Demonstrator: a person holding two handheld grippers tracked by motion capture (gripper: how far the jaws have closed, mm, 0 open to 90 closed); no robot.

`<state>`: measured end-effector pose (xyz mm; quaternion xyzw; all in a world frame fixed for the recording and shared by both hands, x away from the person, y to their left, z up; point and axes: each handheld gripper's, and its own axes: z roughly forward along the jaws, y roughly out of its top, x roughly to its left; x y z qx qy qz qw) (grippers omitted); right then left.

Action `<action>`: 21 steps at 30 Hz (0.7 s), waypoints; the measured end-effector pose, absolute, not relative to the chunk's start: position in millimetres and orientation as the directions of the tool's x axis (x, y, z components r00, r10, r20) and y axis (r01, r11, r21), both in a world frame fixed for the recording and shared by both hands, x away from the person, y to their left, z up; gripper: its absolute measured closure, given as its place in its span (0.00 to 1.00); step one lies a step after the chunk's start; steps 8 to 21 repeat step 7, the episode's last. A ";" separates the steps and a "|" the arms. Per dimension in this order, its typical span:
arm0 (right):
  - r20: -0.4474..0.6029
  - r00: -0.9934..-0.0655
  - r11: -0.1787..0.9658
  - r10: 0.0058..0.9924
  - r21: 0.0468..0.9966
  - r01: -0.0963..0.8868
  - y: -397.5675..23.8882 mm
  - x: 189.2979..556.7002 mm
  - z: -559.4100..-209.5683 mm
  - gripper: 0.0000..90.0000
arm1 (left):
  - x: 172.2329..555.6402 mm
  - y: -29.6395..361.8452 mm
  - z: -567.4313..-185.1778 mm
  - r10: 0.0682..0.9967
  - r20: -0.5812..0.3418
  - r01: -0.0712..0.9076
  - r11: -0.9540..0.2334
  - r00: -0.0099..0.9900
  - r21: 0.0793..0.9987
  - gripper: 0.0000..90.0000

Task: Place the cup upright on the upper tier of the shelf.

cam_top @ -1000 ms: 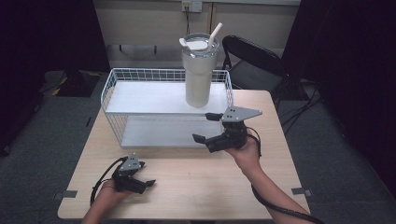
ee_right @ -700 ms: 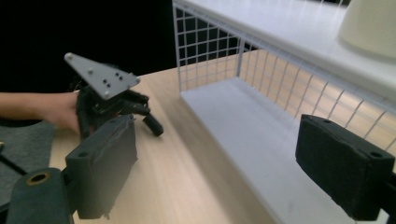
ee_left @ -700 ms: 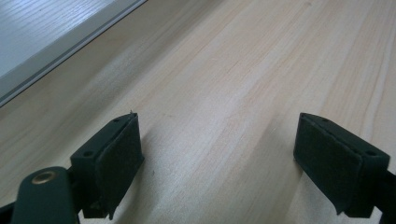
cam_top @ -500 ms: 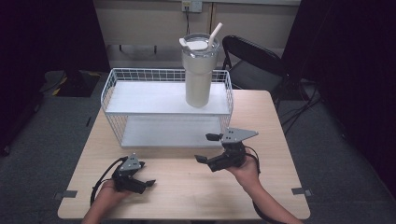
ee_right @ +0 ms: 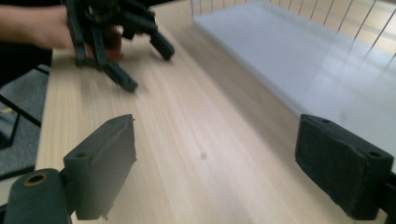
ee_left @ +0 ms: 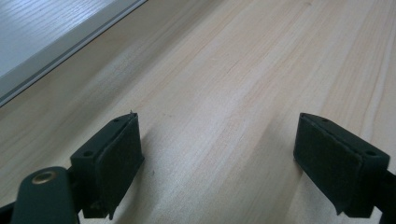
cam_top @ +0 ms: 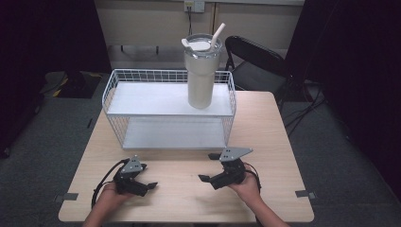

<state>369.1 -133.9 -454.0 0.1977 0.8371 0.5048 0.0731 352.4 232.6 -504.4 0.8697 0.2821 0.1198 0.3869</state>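
A tall cream tumbler with a lid and straw stands upright on the top shelf of a white wire rack at the back of the wooden table. My left gripper rests low on the table near the front left, open with bare wood between its pads. My right gripper sits near the front right, jaws open and empty, pointing left across the table. In the right gripper view my own gripper is wide open, and the left gripper and its hand lie beyond it.
The rack's lower white shelf lies just ahead to the right of my right gripper. A black chair stands behind the table. Dark carpet surrounds the table. Bare wood stretches between the two grippers.
My right gripper has pulled back from beside the rack toward the table's front edge and come down lower. The left gripper has stayed in place.
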 end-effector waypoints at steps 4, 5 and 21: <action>0.043 -0.912 0.474 0.407 0.844 0.251 -133.4 365.0 -469.5 0.13 | 352.4 232.6 -504.3 0.583 -0.010 0.398 -0.542 0.812 0.740 0.16; 0.044 -0.913 0.480 0.405 0.840 0.253 -133.5 364.5 -471.7 0.13 | 352.4 232.6 -504.3 0.583 -0.011 0.398 -0.541 0.812 0.741 0.16; 0.043 -0.914 0.491 0.404 0.833 0.255 -134.1 362.6 -476.9 0.13 | 352.5 232.7 -504.3 0.583 -0.011 0.399 -0.541 0.812 0.741 0.16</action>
